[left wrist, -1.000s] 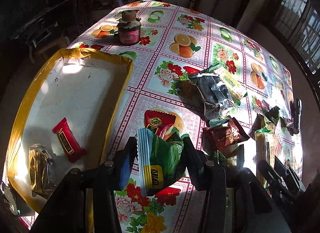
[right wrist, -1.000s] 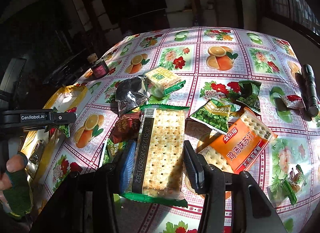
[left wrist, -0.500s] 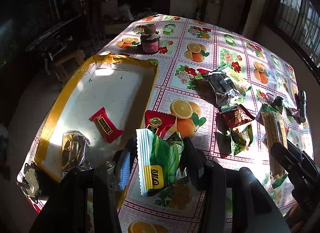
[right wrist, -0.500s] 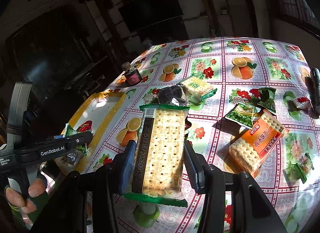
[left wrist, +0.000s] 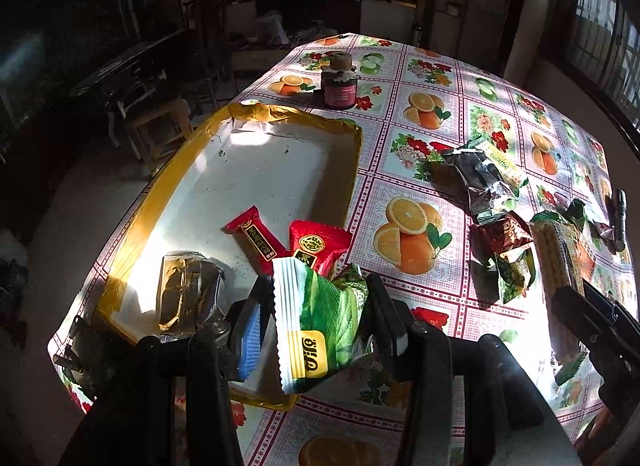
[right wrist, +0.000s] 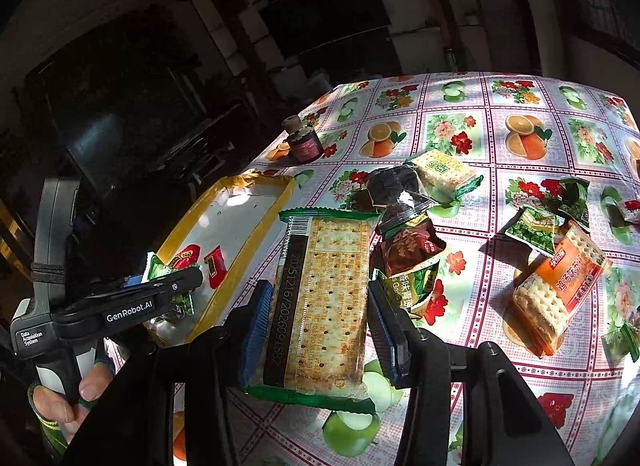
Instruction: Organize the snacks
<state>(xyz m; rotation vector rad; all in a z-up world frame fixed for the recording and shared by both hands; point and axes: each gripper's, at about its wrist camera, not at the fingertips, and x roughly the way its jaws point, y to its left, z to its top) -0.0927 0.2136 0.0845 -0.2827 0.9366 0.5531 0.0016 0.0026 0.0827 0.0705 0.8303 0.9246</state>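
We have swung both clamped grippers, left [left wrist: 320, 306] on the green packet [left wrist: 320, 326], right [right wrist: 316, 306] on the crackers [right wrist: 320, 298], over toward the tray [left wrist: 248, 181], so drops come next.

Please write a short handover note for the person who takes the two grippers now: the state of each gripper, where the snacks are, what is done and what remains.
Left gripper: shut on a green snack packet, held above the near end of the yellow-rimmed tray.
Right gripper: shut on a long cracker pack, held above the table, just right of the tray.
Done: a small red bar, a red packet and a foil packet lie in the tray.
Left: release both held packs into the tray, then collect the loose ones on the tablecloth, such as the orange cracker pack.
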